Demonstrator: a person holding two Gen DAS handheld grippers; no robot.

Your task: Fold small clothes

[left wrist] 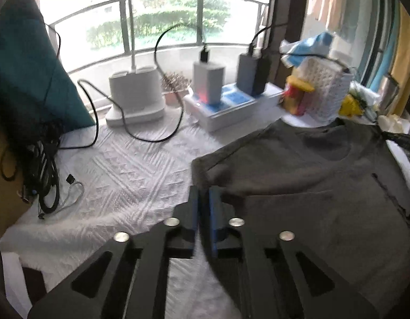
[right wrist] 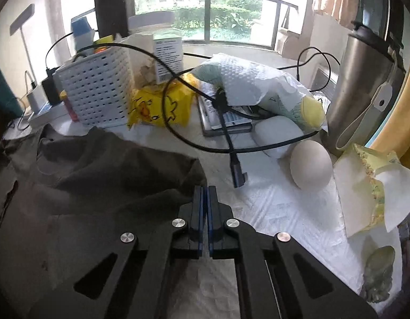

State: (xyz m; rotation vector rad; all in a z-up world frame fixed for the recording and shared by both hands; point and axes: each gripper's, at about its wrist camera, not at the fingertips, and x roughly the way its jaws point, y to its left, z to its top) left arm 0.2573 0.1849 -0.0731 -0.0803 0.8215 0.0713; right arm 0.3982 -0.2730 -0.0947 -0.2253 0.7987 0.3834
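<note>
A dark grey small shirt [left wrist: 311, 175] lies spread on the white quilted cloth [left wrist: 120, 175], collar toward the window. My left gripper [left wrist: 204, 190] is shut on the shirt's left edge, with dark cloth running between the blue pads. In the right wrist view the same shirt [right wrist: 98, 175] fills the left half. My right gripper [right wrist: 205, 189] is shut at the shirt's right edge; the cloth reaches the fingertips, and a thin fold seems pinched between the pads.
Behind the shirt stand a white lattice basket [left wrist: 324, 90], chargers on a white box [left wrist: 231, 103], a white dock [left wrist: 136, 98] and loose black cables [left wrist: 45, 175]. On the right are a steel flask [right wrist: 364, 90], an egg-shaped object [right wrist: 311, 164], a paper towel roll [right wrist: 258, 79] and a dangling plug [right wrist: 238, 175].
</note>
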